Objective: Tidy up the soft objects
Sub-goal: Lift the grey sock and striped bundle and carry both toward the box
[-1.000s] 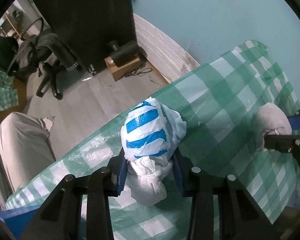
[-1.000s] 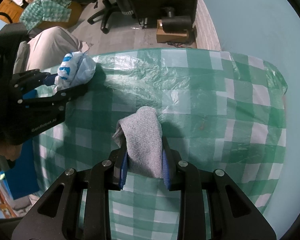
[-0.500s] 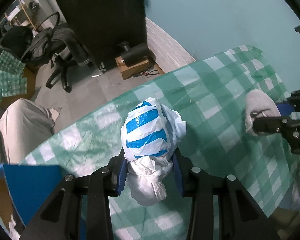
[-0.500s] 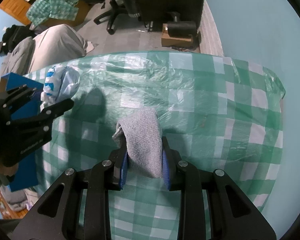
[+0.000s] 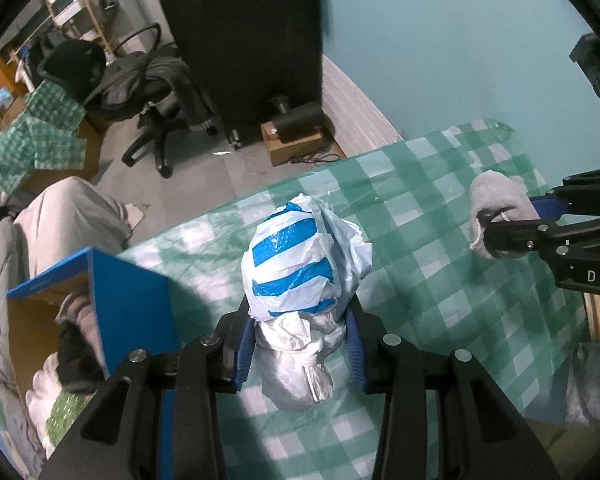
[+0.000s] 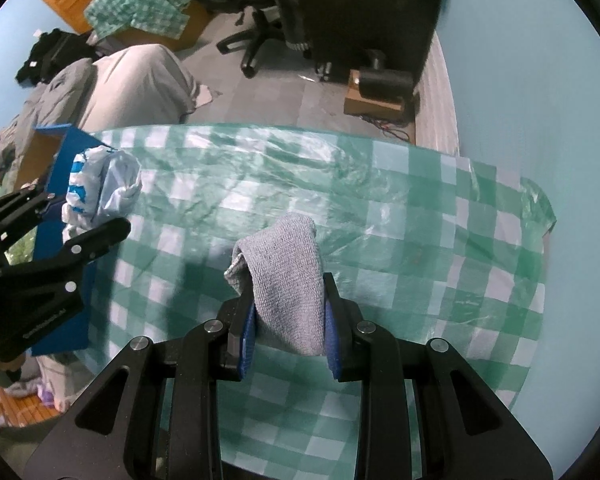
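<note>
My left gripper (image 5: 300, 344) is shut on a crumpled white plastic bag with blue stripes (image 5: 296, 264) and holds it above the green checked tablecloth (image 5: 420, 248). My right gripper (image 6: 288, 332) is shut on a folded grey cloth (image 6: 288, 272) above the same tablecloth (image 6: 420, 240). The cloth also shows at the right of the left wrist view (image 5: 496, 208), and the bag at the left of the right wrist view (image 6: 100, 192). A blue cardboard box (image 5: 112, 304) with soft things inside stands open at the table's left end, just left of the bag.
Beyond the table's far edge are a grey floor, an office chair (image 5: 160, 92) draped with clothes, a dark cabinet (image 5: 256, 40) and a small box with a black device (image 5: 296, 128). A teal wall (image 5: 460, 40) runs along the right. A grey covered heap (image 5: 72, 216) lies beside the blue box.
Both grippers have risen and drawn back with their loads. The left one has moved left, bringing the open blue box into view beside the bag.
</note>
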Available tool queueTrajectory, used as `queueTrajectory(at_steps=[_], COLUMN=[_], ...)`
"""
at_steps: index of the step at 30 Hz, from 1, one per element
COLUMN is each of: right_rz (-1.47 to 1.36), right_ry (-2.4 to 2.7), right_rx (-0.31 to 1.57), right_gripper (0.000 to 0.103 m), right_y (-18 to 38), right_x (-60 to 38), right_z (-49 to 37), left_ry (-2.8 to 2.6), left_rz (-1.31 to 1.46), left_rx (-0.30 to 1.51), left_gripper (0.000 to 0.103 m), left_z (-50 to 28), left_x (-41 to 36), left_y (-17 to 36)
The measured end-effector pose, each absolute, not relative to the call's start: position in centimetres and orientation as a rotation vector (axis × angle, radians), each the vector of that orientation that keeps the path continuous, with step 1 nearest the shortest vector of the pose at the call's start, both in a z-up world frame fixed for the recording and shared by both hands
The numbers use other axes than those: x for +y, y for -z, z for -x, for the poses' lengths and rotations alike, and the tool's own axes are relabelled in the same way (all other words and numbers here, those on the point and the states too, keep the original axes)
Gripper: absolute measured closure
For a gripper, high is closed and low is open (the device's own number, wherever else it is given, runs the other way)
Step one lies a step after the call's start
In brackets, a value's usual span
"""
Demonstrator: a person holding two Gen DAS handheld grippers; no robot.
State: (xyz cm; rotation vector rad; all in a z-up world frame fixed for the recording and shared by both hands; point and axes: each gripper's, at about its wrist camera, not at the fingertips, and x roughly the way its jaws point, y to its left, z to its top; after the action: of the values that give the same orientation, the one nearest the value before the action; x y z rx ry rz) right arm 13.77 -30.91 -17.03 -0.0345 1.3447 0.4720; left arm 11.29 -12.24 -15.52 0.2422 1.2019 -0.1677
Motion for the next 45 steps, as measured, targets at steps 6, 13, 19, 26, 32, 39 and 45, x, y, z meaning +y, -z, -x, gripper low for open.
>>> queueTrajectory(at_steps=[6,13,19,26,32,39,45], right_rz=[0.063,0.072,0.087,0.096,0.107,0.128,0.144], right_ry=[-0.502,-0.539,-0.568,-0.605,-0.646,-0.697,-0.744], right_rx=[1.312,1.277,1.253,1.242,1.229,1.214,1.195], right_gripper=[0.076,0.076,0.076,0.076,0.076,0.076,0.076], right_y=[14.9,12.9,11.6,10.9,10.1,9.2,8.3], right_x=[-30.1,-28.9,-27.3,-25.3,-23.0,-20.2,-17.2], right_z=[-12.9,-11.8,-11.3,-11.1,-10.9,-10.7,-10.6], left_ry=[0.139,0.100,0.076,0.010,-0.051,-0.118,-0.161], left_rz=[-0.216,-0.198,-0.124,-0.060,-0.020,0.010,0.026], left_rx=[1.183,1.186,1.164,1.170,1.166,1.152,1.149], left_gripper=[0.063,0.063,0.063,0.063,0.063,0.063,0.063], left_z=[-9.9,-8.1,-6.7,-5.0,-3.8,-2.9,-2.8], left_x=[-11.1,-9.7,-7.7,-4.8,-1.8,2.0,4.8], left_y=[13.3,10.7,9.2,8.8,7.9,7.0,6.9])
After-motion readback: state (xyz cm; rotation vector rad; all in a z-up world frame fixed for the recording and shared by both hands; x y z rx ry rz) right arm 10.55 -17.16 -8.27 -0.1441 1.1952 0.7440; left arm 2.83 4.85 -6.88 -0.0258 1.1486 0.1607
